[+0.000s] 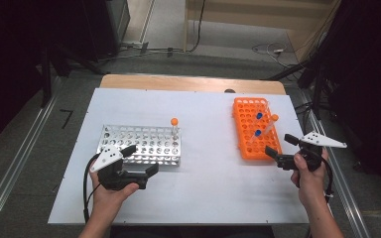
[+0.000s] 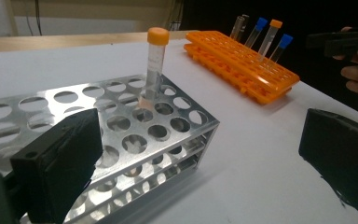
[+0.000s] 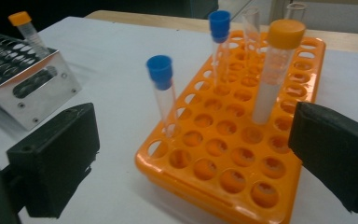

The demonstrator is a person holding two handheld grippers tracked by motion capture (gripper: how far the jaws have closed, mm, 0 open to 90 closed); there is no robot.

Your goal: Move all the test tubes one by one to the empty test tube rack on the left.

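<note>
Right tool, jaws open and empty, faces the orange rack at right of frame, its upright blue-capped tube dead ahead; left tool, also open, waits by the metal rack

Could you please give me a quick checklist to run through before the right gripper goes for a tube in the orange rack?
1. Right gripper open, nothing held: ok.
2. It faces the orange rack: ok.
3. Nearest blue-capped tube stands between the fingers' line, unobstructed: ok.
4. Orange-capped tube seated in rack: ok.
5. Left gripper open beside the metal rack: ok.
6. Tubes' contents: cannot tell.
</note>
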